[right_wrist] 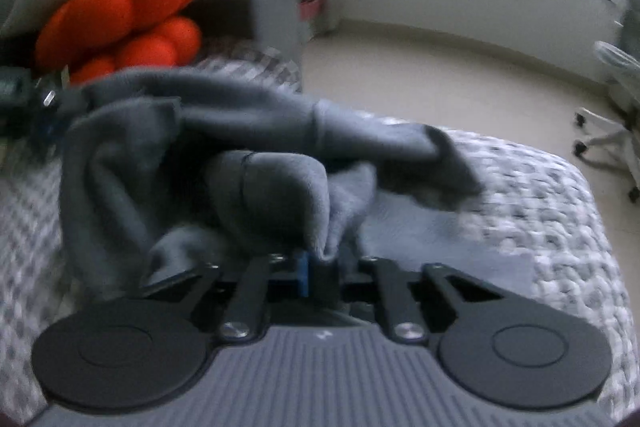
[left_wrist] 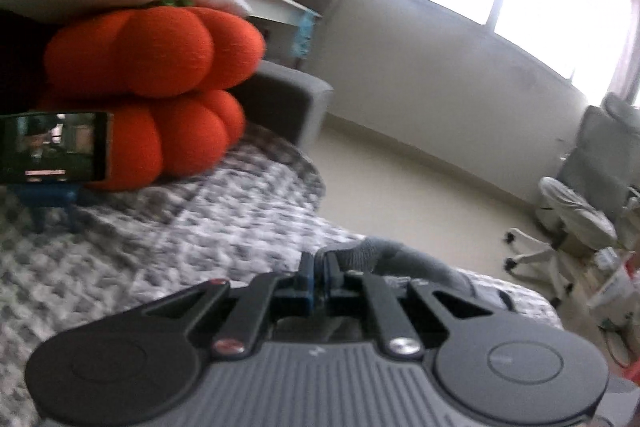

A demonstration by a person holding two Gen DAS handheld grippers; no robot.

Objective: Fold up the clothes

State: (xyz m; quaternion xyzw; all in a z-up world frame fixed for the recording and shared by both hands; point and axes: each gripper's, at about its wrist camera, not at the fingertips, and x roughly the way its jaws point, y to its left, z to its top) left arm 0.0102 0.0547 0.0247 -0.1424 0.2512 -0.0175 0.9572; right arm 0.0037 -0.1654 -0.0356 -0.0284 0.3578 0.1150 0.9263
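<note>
Right now my right gripper (right_wrist: 320, 267) is clamped on a fold of the soft dark-grey fleece garment (right_wrist: 248, 147), bunched above the grey-and-white knitted blanket (right_wrist: 540, 195). My left gripper (left_wrist: 319, 277) pinches the same cloth, near the orange pumpkin-shaped cushions (left_wrist: 160, 75).

Garment (right_wrist: 256, 131) — soft, matt grey fleece

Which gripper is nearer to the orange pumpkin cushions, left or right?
Probably left. The left gripper, shut on the grey garment, has the orange pumpkin cushions large and close ahead-left. From the right gripper, also gripping the garment, they sit smaller and farther off.
</note>
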